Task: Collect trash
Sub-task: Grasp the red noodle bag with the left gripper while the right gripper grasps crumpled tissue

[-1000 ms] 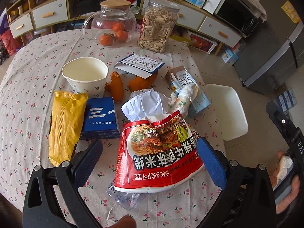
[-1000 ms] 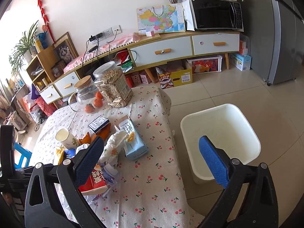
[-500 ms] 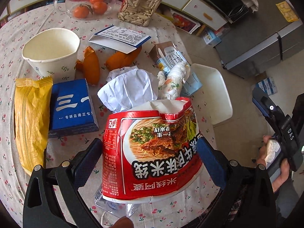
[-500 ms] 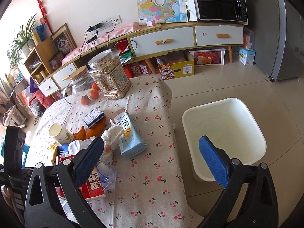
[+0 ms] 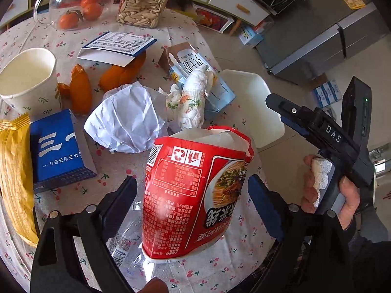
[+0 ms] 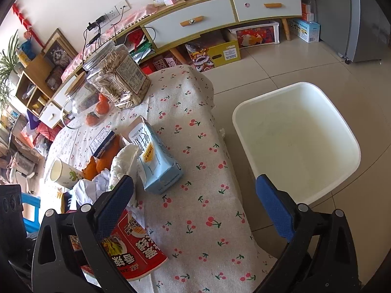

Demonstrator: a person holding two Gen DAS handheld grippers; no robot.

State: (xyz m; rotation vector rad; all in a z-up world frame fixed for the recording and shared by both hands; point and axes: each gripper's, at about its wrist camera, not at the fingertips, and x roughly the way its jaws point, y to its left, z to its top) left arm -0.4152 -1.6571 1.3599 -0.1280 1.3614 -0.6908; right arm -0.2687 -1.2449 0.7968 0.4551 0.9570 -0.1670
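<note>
A red instant-noodle bowl (image 5: 195,190) lies tilted on the flowered table, on top of a clear plastic bottle (image 5: 124,249). My left gripper (image 5: 191,183) straddles it with jaws closing. The right pad is at its side, and a gap shows at the left pad. The bowl (image 6: 129,244) also shows low in the right wrist view. My right gripper (image 6: 195,183) hangs open and empty over the table's edge, between the blue milk carton (image 6: 156,166) and the white bin (image 6: 244,127). Crumpled white paper (image 5: 127,119) and a wadded tissue (image 5: 193,100) lie just beyond the bowl.
A paper cup (image 5: 27,80), orange peels (image 5: 80,92), a blue box (image 5: 56,149) and a yellow packet (image 5: 14,175) lie to the left. A seed jar (image 5: 144,0) and a glass pot with oranges (image 5: 78,5) stand at the back. The bin (image 5: 256,102) stands on the floor to the right.
The left view has tipped downward and the bowl has rolled, now showing its printed back. The left jaws have narrowed slightly. My right gripper has sunk toward the table and come closer.
</note>
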